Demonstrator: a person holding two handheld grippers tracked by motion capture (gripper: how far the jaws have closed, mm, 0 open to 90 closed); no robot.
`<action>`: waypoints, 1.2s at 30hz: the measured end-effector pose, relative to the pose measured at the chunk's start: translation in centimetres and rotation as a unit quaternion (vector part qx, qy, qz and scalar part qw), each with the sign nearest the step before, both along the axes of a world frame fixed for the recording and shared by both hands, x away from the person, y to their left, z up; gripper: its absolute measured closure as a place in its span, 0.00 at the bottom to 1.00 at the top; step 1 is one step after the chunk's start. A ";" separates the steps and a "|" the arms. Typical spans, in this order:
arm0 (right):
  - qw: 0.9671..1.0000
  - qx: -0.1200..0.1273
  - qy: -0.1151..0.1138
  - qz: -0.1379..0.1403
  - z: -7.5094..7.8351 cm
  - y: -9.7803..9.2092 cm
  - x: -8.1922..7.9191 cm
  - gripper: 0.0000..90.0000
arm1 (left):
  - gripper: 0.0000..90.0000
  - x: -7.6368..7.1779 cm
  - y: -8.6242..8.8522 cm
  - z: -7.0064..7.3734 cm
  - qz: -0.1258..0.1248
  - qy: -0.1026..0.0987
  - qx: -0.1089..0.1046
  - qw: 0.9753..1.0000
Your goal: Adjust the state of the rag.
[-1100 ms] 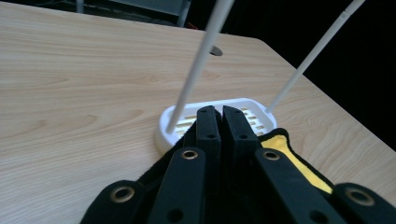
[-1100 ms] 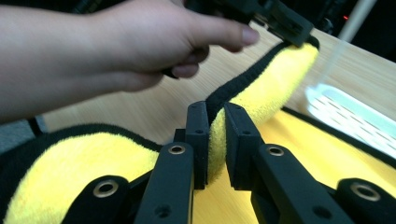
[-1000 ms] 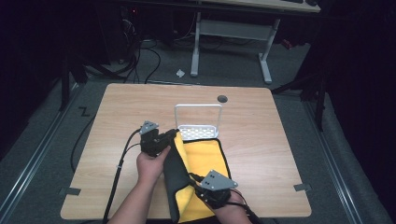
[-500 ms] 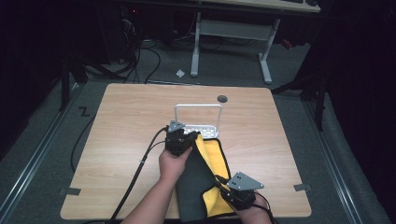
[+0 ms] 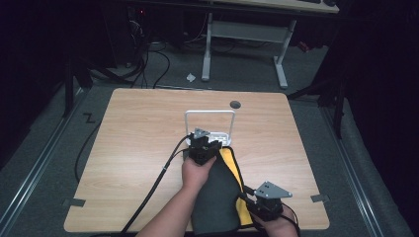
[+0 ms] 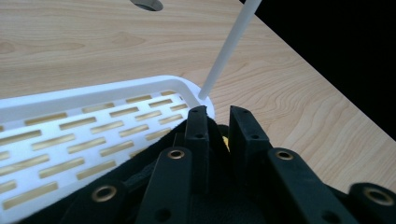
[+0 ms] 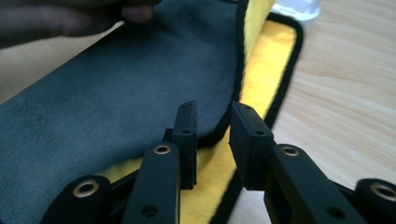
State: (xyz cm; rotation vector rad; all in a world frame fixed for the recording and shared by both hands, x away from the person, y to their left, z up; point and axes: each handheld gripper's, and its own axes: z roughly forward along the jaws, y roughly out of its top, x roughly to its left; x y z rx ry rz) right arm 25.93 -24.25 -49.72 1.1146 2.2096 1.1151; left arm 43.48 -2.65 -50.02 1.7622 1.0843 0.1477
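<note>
Grey on top and yellow beneath, the black-edged folded microfibre cloth (image 5: 217, 197) lies at the six o'clock edge of the pale wooden surface (image 5: 133, 143). Its far end reaches the white slotted plastic tray (image 6: 70, 135) with an upright wire handle. The left gripper (image 5: 203, 148) pinches the cloth's twelve o'clock end over the tray. The right gripper (image 7: 212, 126), at five o'clock, has its jaws parted around the cloth's folded edge.

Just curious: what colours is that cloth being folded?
The cloth is dark grey on one side, yellow on the other, edged in black; right gripper view shows it best.
</note>
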 end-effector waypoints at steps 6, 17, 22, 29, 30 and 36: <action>1.000 0.004 -0.003 -0.006 0.1 -0.4 0.2 0.81 | 0.75 -0.2 -0.2 0.0 -0.021 -0.005 -0.020 1.000; 1.000 -0.005 0.006 0.007 -0.6 0.3 0.3 0.80 | 0.63 -1.3 0.3 0.6 -0.044 -0.018 -0.021 0.999; 1.000 -0.007 0.008 0.007 -0.7 0.3 0.4 0.80 | 0.63 -3.0 1.6 0.4 -0.054 -0.026 -0.012 0.998; 1.000 -0.008 0.009 0.006 -0.8 0.3 0.5 0.80 | 0.65 -5.6 5.0 -0.1 -0.056 -0.035 0.010 0.998; 1.000 -0.008 0.009 0.006 -0.8 0.3 0.5 0.80 | 0.65 -6.0 5.6 -0.3 -0.057 -0.035 0.012 0.998; 1.000 -0.009 0.010 0.005 -1.0 0.4 0.6 0.80 | 0.65 -8.4 8.7 -1.4 -0.070 -0.031 0.041 0.996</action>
